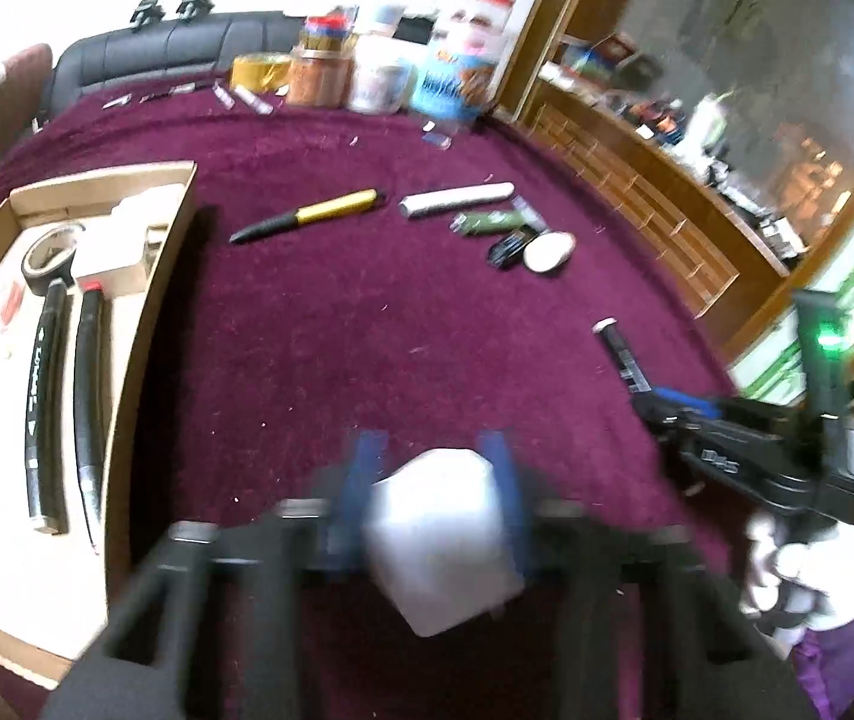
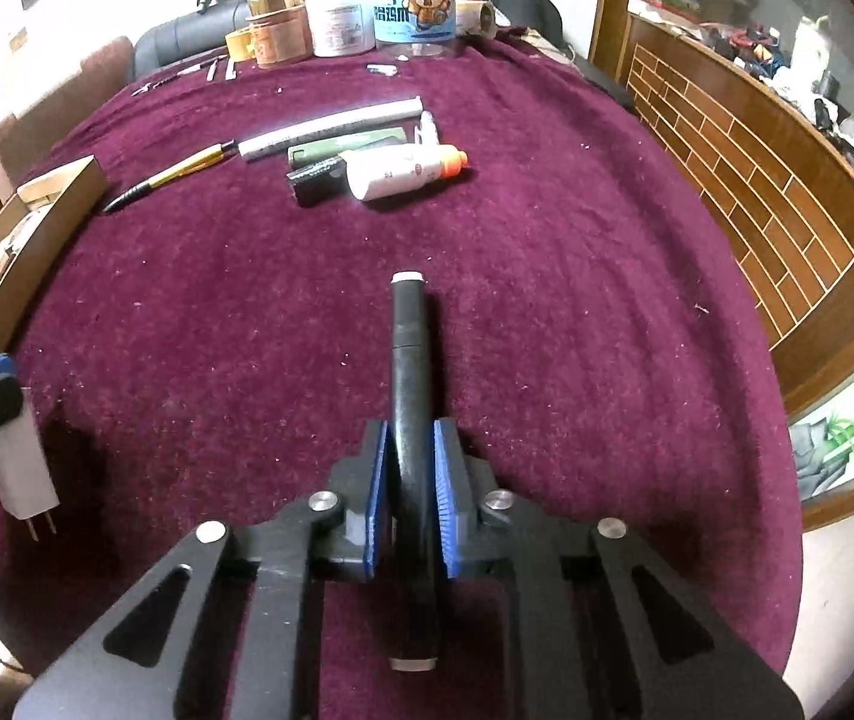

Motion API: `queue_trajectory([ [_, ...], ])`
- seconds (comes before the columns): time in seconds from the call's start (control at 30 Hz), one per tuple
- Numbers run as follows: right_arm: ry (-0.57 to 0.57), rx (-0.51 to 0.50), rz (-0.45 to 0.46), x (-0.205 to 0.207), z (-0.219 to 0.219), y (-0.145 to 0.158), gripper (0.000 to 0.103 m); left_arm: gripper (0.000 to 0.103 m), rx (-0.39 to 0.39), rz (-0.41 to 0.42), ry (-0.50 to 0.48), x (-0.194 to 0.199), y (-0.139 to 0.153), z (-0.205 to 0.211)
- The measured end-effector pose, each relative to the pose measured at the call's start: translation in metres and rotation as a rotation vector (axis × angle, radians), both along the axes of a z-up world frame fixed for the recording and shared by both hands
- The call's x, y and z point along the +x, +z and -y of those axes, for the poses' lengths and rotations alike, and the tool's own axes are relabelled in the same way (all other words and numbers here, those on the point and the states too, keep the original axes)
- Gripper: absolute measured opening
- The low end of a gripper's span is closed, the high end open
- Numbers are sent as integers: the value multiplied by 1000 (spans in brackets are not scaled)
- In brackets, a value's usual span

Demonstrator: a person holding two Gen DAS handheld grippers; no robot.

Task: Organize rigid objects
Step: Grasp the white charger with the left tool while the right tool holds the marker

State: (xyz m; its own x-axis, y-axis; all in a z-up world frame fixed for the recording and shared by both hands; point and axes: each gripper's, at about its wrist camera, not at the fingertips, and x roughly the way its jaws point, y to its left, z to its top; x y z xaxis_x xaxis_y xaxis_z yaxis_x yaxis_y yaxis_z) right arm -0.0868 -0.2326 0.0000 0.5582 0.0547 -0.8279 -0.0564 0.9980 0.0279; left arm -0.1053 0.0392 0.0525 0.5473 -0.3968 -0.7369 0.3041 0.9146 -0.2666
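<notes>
My left gripper is shut on a white plug adapter, held above the purple cloth; it also shows in the right wrist view with prongs pointing down. My right gripper is shut on a black marker, seen in the left wrist view too. A cardboard box at left holds two black markers, a tape roll and a white block. On the cloth lie a yellow-black pen, a white tube, a green tube and a white bottle.
Jars, tape rolls and a blue-labelled tub stand at the far table edge. A wooden cabinet stands to the right. A black sofa stands behind the table. A small black object lies beside the bottle.
</notes>
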Motion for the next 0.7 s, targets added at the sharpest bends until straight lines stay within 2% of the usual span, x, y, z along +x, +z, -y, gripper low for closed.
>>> queue_trajectory([
  [0.07, 0, 47, 3, 0, 2, 1, 12, 4, -15, 27, -4, -2, 9, -6],
  [0.27, 21, 73, 9, -3, -12, 5, 12, 6, -84, -6, 26, -2, 8, -29],
  [0.33, 27, 81, 6, -3, -17, 4, 12, 15, -105, -43, 39, 0, 3, -35],
  [0.4, 35, 81, 2, -4, -22, 2, 12, 34, -127, -65, 71, -1, -2, -44],
  [0.53, 32, 82, 3, -6, -27, -2, 13, 40, -157, -90, 103, -5, -3, -54],
  [0.6, 22, 104, -1, -5, -25, -2, 13, 52, -172, -108, 114, -7, -5, -57],
  [0.7, 16, 133, 6, -6, -21, -3, 13, 59, -165, -122, 120, -8, -11, -51],
])
